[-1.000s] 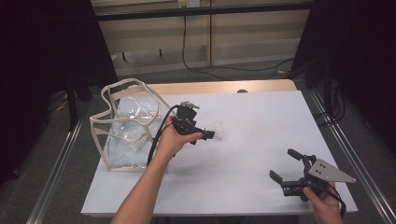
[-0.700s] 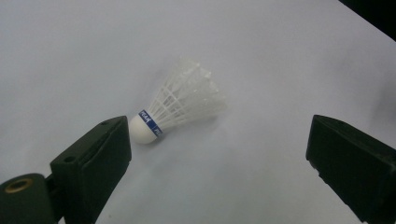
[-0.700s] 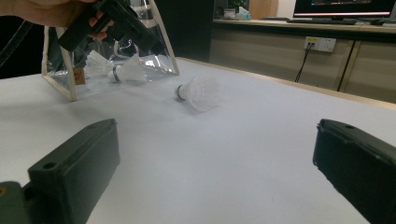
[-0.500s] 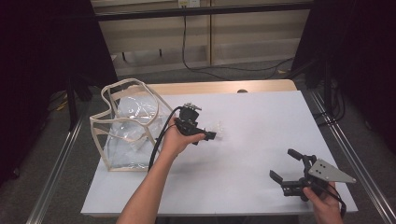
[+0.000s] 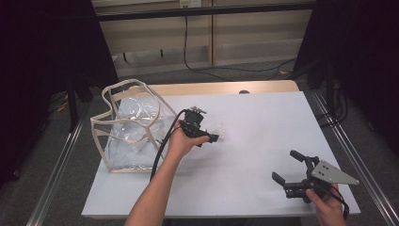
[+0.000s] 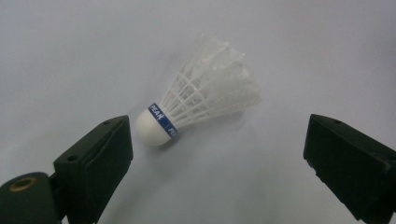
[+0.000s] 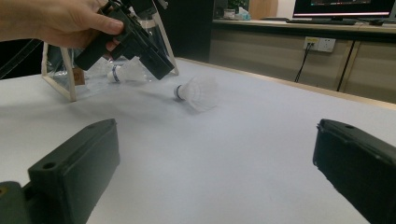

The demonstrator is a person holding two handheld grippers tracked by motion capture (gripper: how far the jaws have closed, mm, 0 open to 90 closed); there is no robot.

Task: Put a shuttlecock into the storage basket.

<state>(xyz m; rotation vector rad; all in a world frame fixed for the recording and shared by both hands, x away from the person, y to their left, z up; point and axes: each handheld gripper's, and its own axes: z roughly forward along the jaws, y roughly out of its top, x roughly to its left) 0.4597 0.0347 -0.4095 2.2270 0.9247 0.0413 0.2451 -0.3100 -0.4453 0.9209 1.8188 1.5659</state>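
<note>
A white shuttlecock (image 6: 201, 102) with a blue band lies on its side on the white table (image 5: 263, 122). My left gripper (image 6: 219, 140) hangs just over it, jaws wide apart on either side, touching nothing. From above, the left gripper (image 5: 207, 127) is at the table's middle left, the shuttlecock (image 5: 219, 129) at its tips. My right gripper (image 5: 284, 165) stands open and empty near the front right corner. It faces the shuttlecock (image 7: 196, 92) and the left gripper (image 7: 135, 39). A second shuttlecock (image 7: 122, 72) lies by the clear bag (image 7: 60, 70).
A clear plastic bag (image 5: 131, 127) with beige trim stands open at the table's left side, just behind the left hand. Metal rails run along both sides of the table (image 5: 350, 160). A cable (image 5: 162, 146) trails from the left gripper along the forearm.
The left hand and its gripper have shifted slightly to the right, closer over the shuttlecock. The right gripper has stayed in place.
</note>
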